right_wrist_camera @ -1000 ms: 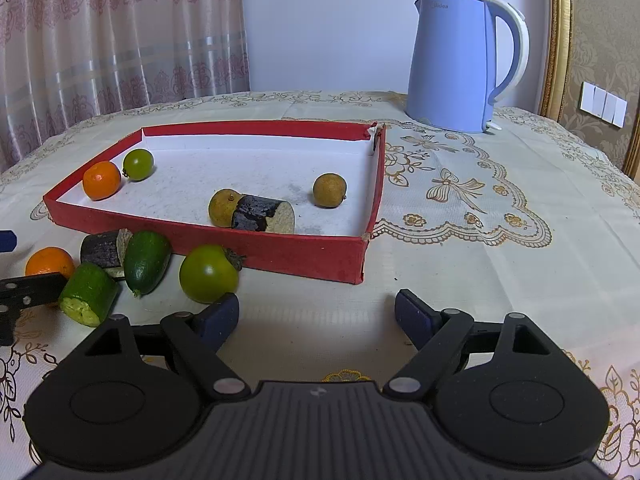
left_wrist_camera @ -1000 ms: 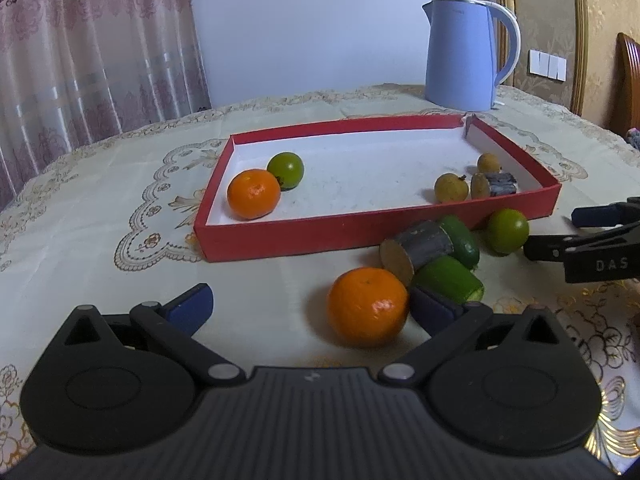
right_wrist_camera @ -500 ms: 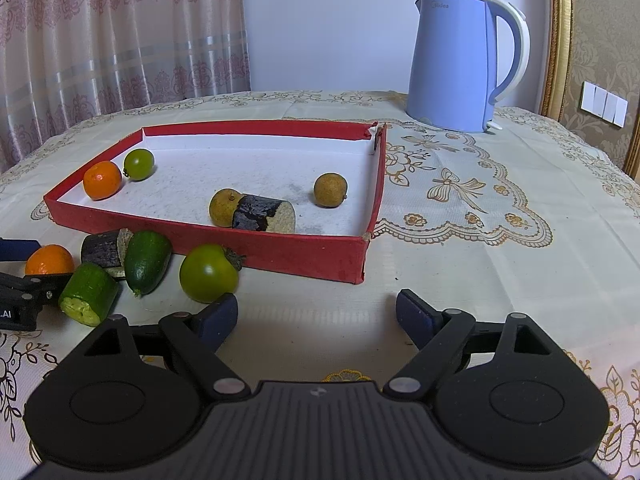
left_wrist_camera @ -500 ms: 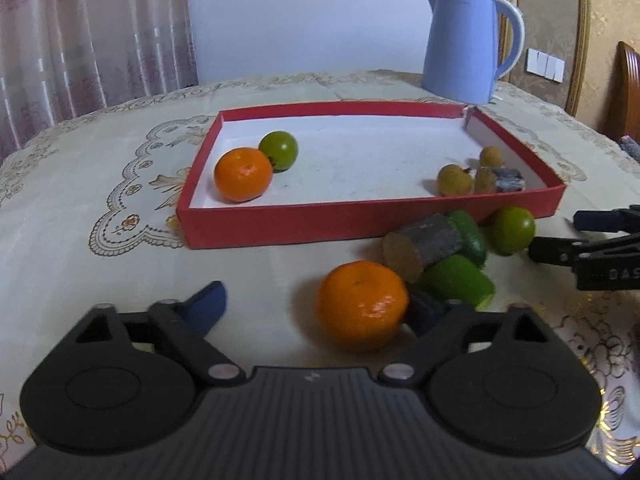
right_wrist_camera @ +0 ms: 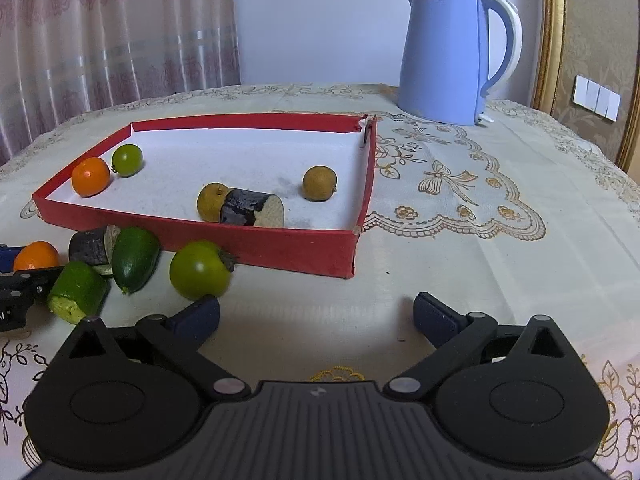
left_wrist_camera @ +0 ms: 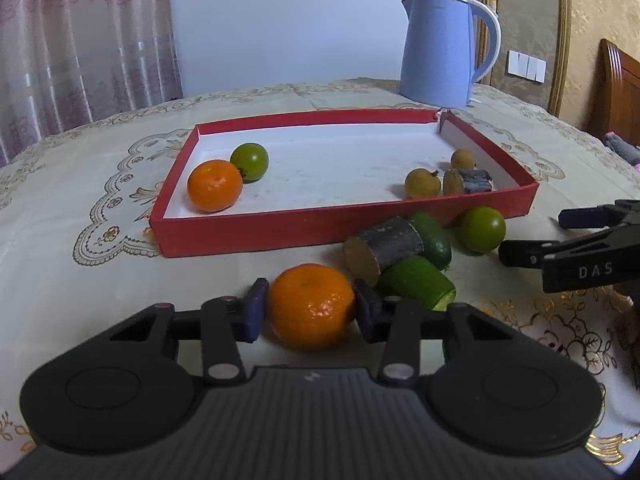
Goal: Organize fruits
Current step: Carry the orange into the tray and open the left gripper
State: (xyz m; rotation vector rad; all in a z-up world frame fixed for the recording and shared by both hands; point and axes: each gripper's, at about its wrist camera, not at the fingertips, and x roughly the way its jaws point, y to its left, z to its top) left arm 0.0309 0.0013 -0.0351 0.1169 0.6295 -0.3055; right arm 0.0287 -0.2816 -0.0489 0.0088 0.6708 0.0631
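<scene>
Nearest of all, the left gripper (left_wrist_camera: 310, 312) has its two blue pads pressed to either side of an orange tangerine (left_wrist_camera: 311, 305) that sits on the tablecloth (left_wrist_camera: 80, 280), a grip across the fruit's widest part that should keep the round skin from slipping when it is lifted. Just beyond it lie a cut green cucumber piece (left_wrist_camera: 416, 282), a dark sugarcane stub (left_wrist_camera: 382, 249) and a whole green fruit (left_wrist_camera: 432, 238), bunched and touching near the tray's front wall, with a green tangerine (right_wrist_camera: 199, 268) a little apart to their right. The right gripper (right_wrist_camera: 316, 316) hangs low over bare cloth with its fingers spread wide and nothing between them, its left pad just beside that green tangerine, probably lined up for the next pick. Behind these stands the red tray (left_wrist_camera: 280, 228), shallow enough to drop fruit over its rim; citrus, one orange (left_wrist_camera: 215, 185) and one green (left_wrist_camera: 249, 161), sits at its left end, while two longans (right_wrist_camera: 319, 183) and another cane stub (right_wrist_camera: 252, 209) sit toward the right, so the held tangerine likely belongs on the left. Farthest back is a blue kettle (left_wrist_camera: 440, 48).
</scene>
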